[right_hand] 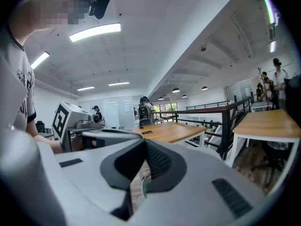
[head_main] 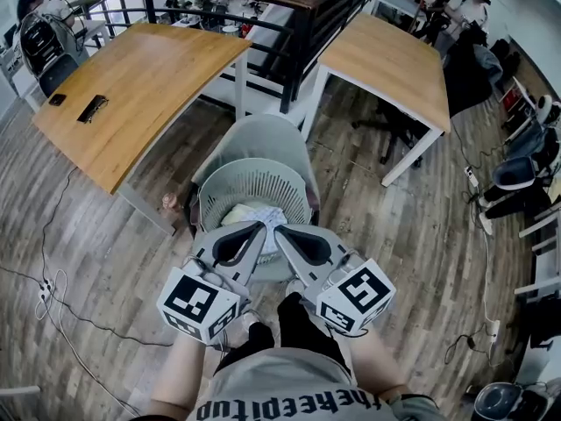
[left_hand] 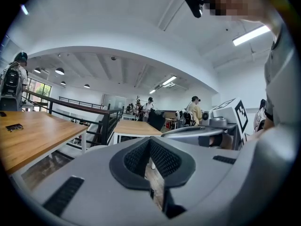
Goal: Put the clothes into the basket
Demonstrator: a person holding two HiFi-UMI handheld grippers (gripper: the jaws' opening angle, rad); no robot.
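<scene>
Grippers: two, a left gripper (head_main: 258,230) and a right gripper (head_main: 282,233), each with one marker cube (head_main: 200,305). Basket (head_main: 254,187): one, containing one heap of clothes (head_main: 250,216). Wooden tables: two, left table (head_main: 131,86) and right table (head_main: 386,60). Small black items (head_main: 92,108) on the left table: two.

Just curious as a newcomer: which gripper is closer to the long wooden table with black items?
Left. The left gripper is on the long wooden table's side; the right gripper is beside it, farther off.
</scene>
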